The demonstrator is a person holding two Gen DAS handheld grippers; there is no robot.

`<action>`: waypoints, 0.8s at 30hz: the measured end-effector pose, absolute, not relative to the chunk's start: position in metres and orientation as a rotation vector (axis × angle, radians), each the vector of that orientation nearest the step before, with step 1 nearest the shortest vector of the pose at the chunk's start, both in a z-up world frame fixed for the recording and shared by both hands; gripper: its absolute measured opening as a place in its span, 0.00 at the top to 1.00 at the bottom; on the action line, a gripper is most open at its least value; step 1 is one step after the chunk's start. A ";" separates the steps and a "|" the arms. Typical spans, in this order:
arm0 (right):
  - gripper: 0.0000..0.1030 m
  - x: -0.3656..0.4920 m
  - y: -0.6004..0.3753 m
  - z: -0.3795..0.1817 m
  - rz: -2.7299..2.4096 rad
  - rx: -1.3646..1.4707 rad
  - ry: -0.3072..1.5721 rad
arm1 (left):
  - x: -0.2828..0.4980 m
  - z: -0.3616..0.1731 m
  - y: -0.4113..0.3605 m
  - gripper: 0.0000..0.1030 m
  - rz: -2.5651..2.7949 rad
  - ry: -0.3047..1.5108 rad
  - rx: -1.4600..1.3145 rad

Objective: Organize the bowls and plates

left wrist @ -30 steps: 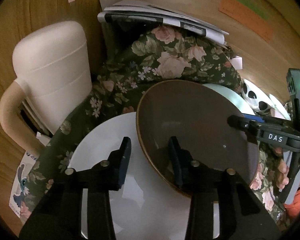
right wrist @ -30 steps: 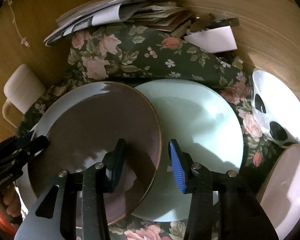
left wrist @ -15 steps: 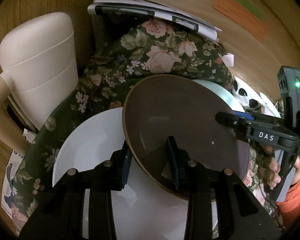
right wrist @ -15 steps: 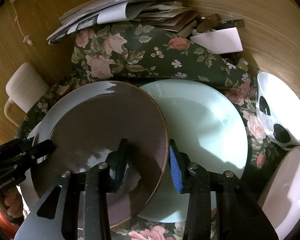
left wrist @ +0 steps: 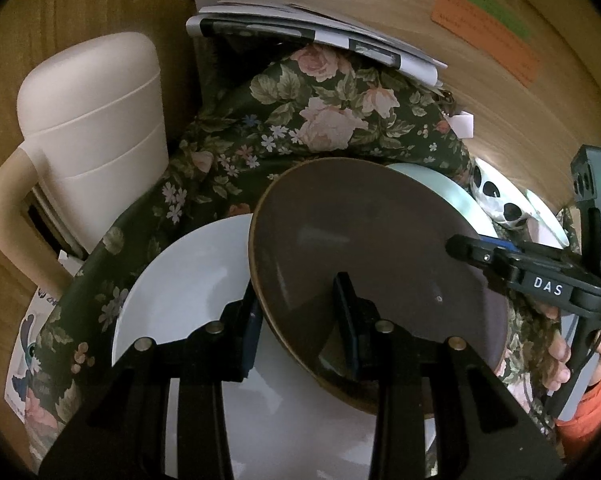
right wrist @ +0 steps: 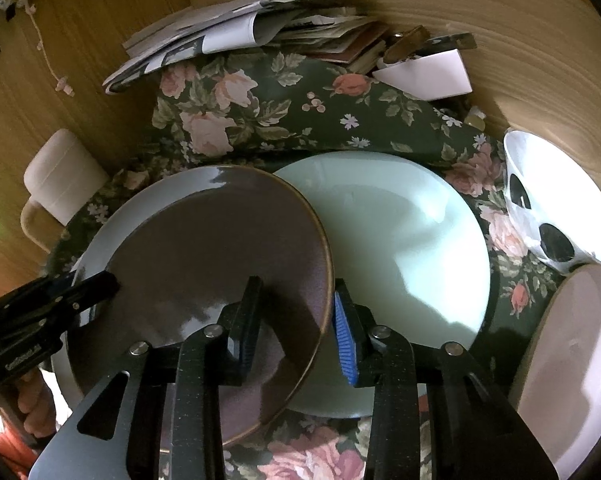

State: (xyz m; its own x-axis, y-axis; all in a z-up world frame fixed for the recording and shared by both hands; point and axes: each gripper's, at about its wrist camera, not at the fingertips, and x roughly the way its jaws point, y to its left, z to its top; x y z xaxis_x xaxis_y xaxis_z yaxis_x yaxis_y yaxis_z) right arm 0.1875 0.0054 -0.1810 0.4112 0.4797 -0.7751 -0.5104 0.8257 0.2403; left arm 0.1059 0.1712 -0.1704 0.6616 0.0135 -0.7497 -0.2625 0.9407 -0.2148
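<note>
A brown plate [left wrist: 364, 256] [right wrist: 204, 264] is held tilted between both grippers, above a white plate [left wrist: 188, 288] [right wrist: 100, 236] and beside a pale green plate [right wrist: 400, 240] [left wrist: 440, 184]. My left gripper [left wrist: 296, 312] is shut on the brown plate's left rim, one finger over and one under it. My right gripper [right wrist: 296, 312] is shut on its right rim; it also shows in the left wrist view [left wrist: 472, 248]. The left gripper shows in the right wrist view [right wrist: 80, 292].
A floral cloth [left wrist: 300, 112] covers the table. A cream jug [left wrist: 84, 128] stands at the left. Stacked papers [right wrist: 228, 36] lie at the back by the wooden wall. A black-and-white spotted bowl [right wrist: 540, 200] and a pinkish bowl [right wrist: 572, 352] sit at the right.
Both grippers have closed from open onto the brown plate's opposite rims. The plate has lifted slightly off the white plate.
</note>
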 end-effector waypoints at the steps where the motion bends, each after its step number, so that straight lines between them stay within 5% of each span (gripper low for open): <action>1: 0.70 0.186 0.004 -0.180 0.622 -0.033 0.960 | 0.105 -0.170 0.171 0.67 0.158 0.837 -0.321; 24: 0.70 0.126 -0.043 -0.144 0.581 0.024 0.852 | 0.069 -0.134 0.130 0.66 0.104 0.758 -0.290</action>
State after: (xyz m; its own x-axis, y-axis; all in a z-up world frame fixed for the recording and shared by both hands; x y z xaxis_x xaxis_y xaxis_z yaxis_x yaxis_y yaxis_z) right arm 0.1259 -0.0426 -0.1436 0.5134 0.4929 -0.7025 -0.4740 0.8453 0.2467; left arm 0.0691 0.1299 -0.1342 0.7232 -0.0113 -0.6906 -0.1964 0.9552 -0.2213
